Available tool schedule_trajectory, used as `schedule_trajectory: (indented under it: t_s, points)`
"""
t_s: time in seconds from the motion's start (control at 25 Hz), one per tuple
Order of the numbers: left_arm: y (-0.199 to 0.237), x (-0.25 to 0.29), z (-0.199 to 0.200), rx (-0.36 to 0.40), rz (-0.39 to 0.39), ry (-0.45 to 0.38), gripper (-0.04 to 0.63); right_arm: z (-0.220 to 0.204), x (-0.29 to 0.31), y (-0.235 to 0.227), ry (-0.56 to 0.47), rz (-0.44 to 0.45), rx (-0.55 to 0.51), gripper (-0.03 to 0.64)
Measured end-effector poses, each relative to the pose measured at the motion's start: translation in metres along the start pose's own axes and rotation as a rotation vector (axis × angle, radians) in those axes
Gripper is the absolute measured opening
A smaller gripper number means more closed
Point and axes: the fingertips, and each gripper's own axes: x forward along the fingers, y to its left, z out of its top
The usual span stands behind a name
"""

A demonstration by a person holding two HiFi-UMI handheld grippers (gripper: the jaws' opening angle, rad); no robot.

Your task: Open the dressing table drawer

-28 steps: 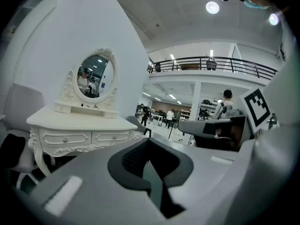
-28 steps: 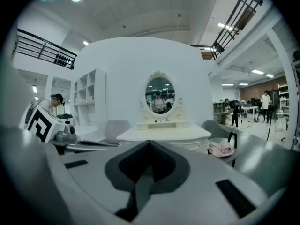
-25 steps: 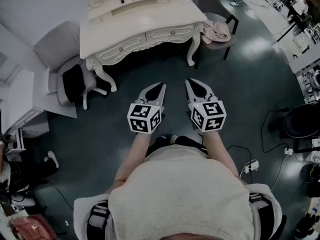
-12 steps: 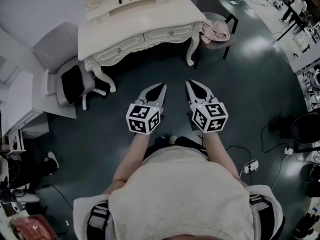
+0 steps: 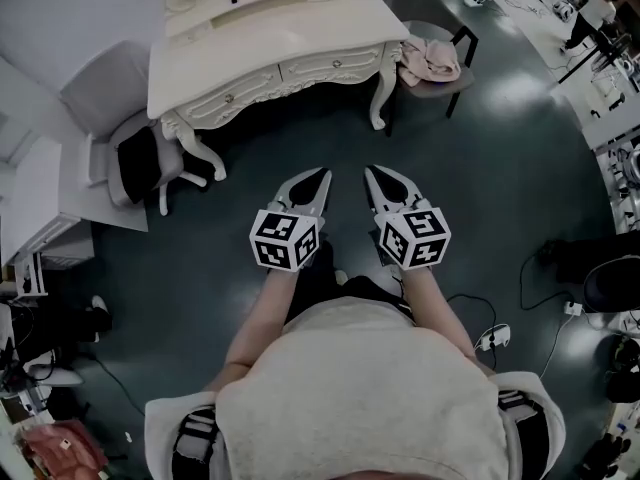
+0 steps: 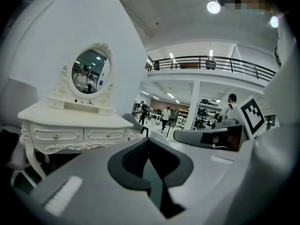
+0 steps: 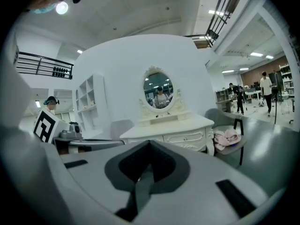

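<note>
The left cream carved drawer (image 5: 225, 98) and the right cream carved drawer (image 5: 335, 66), each with a small round knob, sit closed under the top of the cream ornate desk (image 5: 270, 33), across the dark floor and well apart from both tools. The left hand-held gripper (image 5: 322, 175) and right hand-held gripper (image 5: 370, 172) point toward it, jaws shut tip to tip and holding nothing. Best is to close the gap first, spread one pair of jaws before arriving, square them level on a knob, pinch, then pull straight out. The grey chair with pink cloth (image 5: 432, 60) beside the desk's leg needs clearance.
</note>
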Motion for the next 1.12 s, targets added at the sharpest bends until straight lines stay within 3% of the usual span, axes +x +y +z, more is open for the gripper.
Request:
schedule_trajectory:
  t_s: [0.32, 0.64, 0.88, 1.12]
  points:
    - [0.043, 0.050, 0.002, -0.014, 0.021, 0.038, 0.009, 0.000, 0.056, -0.037, 0.038, -0.043, -0.054, -0.002]
    - [0.134, 0.128, 0.062, -0.006, 0.007, -0.006, 0.009, 0.054, 0.168, -0.081, 0.007, -0.068, -0.097, -0.002]
    - [0.190, 0.177, 0.109, 0.024, -0.047, -0.027, 0.009, 0.100, 0.239, -0.104, -0.048, -0.114, -0.088, -0.002]
    - [0.228, 0.206, 0.114, -0.001, -0.061, 0.014, 0.009, 0.097, 0.288, -0.114, 0.008, -0.123, -0.074, -0.002]
